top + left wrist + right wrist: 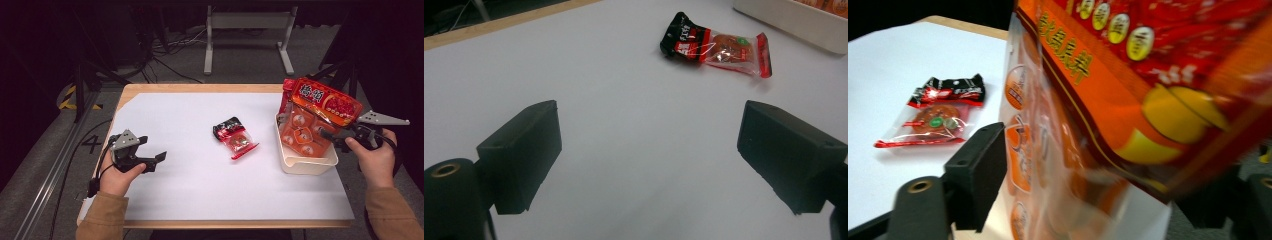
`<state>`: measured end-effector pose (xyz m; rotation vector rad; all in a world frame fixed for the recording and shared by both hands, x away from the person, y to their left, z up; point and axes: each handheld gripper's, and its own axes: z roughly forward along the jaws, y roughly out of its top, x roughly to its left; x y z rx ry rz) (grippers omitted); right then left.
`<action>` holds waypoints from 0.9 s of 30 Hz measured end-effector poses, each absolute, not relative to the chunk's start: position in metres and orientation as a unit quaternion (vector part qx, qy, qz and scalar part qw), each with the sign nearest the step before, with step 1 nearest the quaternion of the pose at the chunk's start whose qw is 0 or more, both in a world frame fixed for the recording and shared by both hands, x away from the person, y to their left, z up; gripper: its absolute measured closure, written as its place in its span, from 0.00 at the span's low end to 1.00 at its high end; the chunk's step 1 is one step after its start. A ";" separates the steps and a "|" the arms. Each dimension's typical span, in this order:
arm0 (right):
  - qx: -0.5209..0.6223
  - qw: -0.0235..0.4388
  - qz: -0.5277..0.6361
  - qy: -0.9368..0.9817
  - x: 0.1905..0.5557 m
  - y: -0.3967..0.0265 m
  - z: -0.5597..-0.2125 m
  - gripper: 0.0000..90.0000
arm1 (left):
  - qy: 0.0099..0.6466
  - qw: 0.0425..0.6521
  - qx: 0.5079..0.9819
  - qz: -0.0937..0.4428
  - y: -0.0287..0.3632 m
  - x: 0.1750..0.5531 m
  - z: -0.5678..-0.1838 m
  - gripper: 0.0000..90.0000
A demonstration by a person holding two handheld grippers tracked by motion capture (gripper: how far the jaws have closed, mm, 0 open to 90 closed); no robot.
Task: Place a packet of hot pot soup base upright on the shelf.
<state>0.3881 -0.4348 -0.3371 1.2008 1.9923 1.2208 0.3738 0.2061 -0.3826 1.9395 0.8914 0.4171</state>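
The large snack bag, blurred, hides one jaw of the open right gripper.

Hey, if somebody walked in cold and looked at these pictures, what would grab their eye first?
The big orange-red snack bag standing in the white bin at the table's right edge, with the right tongs open around its side. Next, the small red-and-black snack packet lying alone mid-table, ahead of the open left tongs.
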 end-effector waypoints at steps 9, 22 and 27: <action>0.447 0.286 0.433 0.728 0.359 -0.442 -0.328 0.25 | 0.360 0.465 0.791 0.169 0.205 0.374 -0.382 0.13; 0.428 0.293 0.441 0.732 0.318 -0.427 -0.309 0.25 | 0.359 0.466 0.791 0.167 0.202 0.374 -0.383 0.13; 0.403 0.280 0.465 0.737 0.310 -0.408 -0.309 0.25 | 0.357 0.468 0.792 0.164 0.201 0.374 -0.382 0.13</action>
